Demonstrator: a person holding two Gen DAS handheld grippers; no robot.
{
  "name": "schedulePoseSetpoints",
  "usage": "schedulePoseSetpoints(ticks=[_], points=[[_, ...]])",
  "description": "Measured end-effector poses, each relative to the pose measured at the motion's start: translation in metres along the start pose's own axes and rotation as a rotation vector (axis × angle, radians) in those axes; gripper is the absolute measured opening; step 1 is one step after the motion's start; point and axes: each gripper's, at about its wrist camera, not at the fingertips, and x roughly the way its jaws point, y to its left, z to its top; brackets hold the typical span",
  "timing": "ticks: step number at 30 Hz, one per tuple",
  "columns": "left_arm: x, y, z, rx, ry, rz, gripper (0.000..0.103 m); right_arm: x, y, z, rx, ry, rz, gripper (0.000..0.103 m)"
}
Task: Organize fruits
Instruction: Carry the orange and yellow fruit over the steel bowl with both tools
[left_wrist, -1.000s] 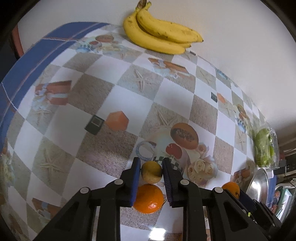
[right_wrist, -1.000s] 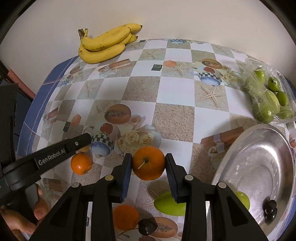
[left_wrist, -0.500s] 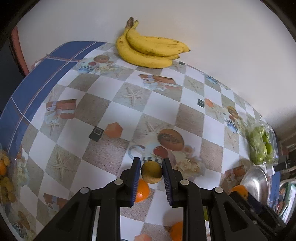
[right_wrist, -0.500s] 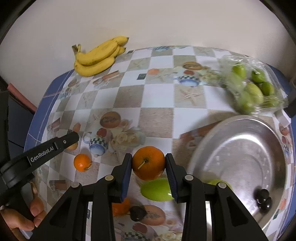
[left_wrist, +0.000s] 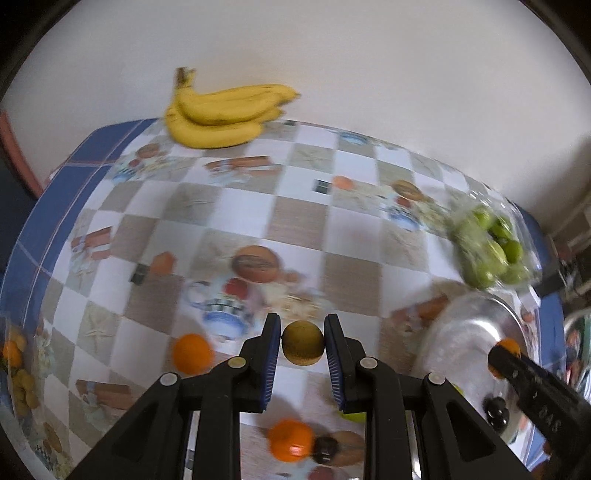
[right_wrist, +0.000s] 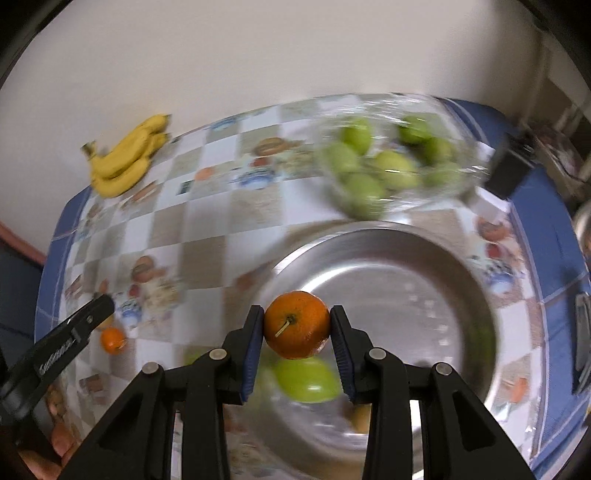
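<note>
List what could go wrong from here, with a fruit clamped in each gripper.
1. The orange in the right gripper is held only at its sides, above the metal tray; dropped from there, it could roll into the green fruit below.
2. The small yellowish fruit in the left gripper is round and pinched at the fingertips, so it might slip out.

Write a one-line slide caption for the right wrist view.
Right gripper jaws clamp a stemmed orange above the steel tray, a green fruit beneath it.
</note>
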Motion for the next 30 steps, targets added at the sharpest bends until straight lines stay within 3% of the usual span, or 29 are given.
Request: schedulePoseSetpoints(ticks=[9,15,30], points=[[0.004,-0.083,-0.012,0.177,0.004,-0.079,0.026,-0.002,-0.071,0.001,0.136,0.020,-0.035,0.038],[0.019,-0.121,-0.024,0.288,0.001,-0.089,0.026,0.009,-0.086,-0.004,0.150,0.045,-0.073,0.038],[0.050,-0.141,-0.040,0.329,0.052,-0.111,0.026,0.033,-0.096,-0.014,0.158,0.107,-0.098,0.038]])
